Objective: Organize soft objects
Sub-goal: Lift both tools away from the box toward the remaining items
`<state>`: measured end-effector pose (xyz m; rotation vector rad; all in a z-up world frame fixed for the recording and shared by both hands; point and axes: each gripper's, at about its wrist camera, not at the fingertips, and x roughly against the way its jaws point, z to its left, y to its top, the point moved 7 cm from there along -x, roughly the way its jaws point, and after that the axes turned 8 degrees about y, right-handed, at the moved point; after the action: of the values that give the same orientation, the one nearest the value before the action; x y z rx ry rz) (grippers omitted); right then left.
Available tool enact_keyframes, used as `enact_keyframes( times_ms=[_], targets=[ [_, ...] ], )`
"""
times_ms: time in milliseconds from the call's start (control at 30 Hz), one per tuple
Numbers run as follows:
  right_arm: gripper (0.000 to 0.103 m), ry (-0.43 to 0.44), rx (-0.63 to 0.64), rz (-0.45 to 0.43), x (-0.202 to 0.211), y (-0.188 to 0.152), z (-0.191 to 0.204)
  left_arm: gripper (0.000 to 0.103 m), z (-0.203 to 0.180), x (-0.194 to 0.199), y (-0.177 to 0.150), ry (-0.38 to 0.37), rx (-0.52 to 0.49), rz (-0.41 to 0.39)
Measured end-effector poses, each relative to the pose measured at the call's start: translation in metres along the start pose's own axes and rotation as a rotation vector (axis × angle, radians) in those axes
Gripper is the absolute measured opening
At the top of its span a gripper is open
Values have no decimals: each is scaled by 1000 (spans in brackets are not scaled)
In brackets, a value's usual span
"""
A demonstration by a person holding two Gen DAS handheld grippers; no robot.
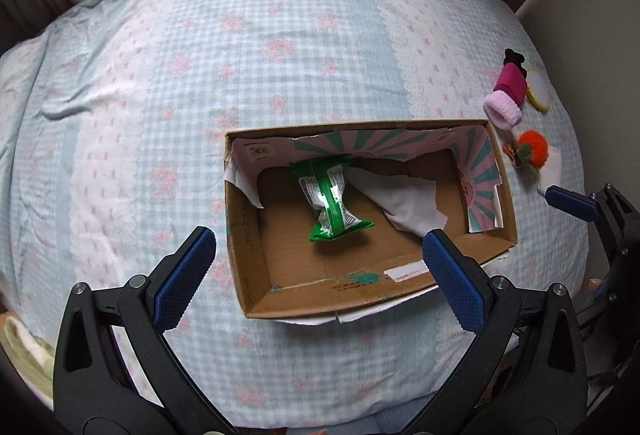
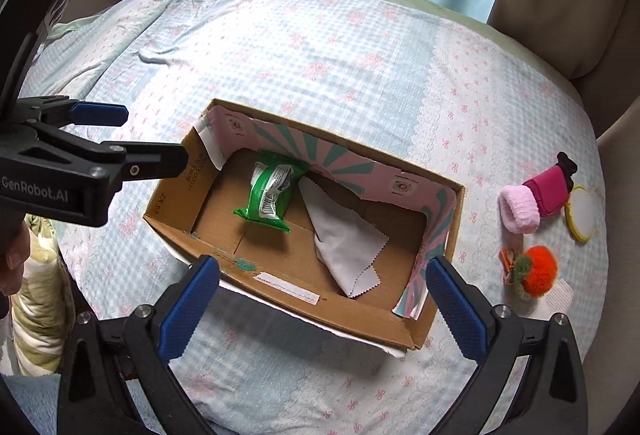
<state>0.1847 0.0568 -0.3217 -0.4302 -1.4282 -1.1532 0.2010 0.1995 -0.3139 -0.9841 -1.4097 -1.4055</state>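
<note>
Checked bedding covers the bed (image 1: 168, 83), where a cardboard box (image 2: 404, 327) already collects a green packet (image 2: 270, 195) and grey cloth (image 2: 348, 247) — pink scrunchie (image 2: 518, 211) and orange pompom (image 2: 538, 271) wait beside it. Left tool (image 1: 318, 255) and right tool (image 2: 322, 287) hover agape, empty.

- Bed (image 1: 160, 83) with checked blue-pink cover.
- Cardboard box (image 1: 248, 255) lies on it.
- Pink pouch (image 2: 532, 203), yellow ring (image 2: 580, 223) and orange pompom (image 2: 540, 271) lie right of the box.

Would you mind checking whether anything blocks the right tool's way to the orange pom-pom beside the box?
Nothing visible does. The orange pom-pom lies in the open on the bedspread, just outside the cardboard box, and the right tool is open and empty.
</note>
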Motion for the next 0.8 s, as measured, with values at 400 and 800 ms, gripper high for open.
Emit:
enact_keyframes(
  times_ms=[400,800],
  targets=[
    [103,-162,-236,-176,117,0,-10,103,5,120,-9,15,61,-180],
    [103,-302,-361,-343,193,-15,-46,103,-29,187,-9,-13,36,-315]
  ],
)
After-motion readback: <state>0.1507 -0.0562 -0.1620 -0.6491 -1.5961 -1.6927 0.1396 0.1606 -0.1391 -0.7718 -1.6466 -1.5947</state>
